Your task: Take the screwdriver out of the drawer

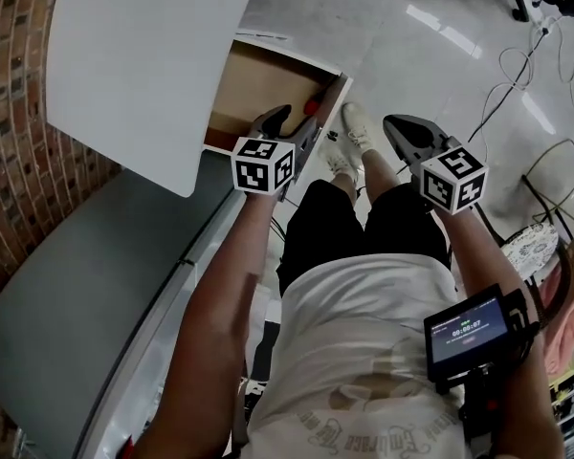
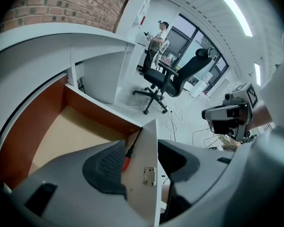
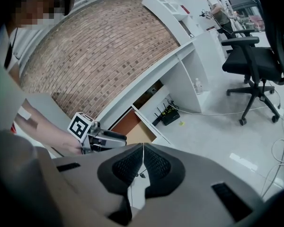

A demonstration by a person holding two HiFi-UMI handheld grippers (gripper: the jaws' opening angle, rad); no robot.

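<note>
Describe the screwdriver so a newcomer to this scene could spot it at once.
By the brick wall, a white desk has a wooden drawer pulled open. The screwdriver lies in its corner against the front panel; its red handle stands out from the pale wood.

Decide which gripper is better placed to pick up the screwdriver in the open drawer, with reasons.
Left, probably. The left gripper hangs over the drawer with jaws apart, and the screwdriver lies just beside one jaw. The right gripper is shut and off to the side, over the floor.
</note>
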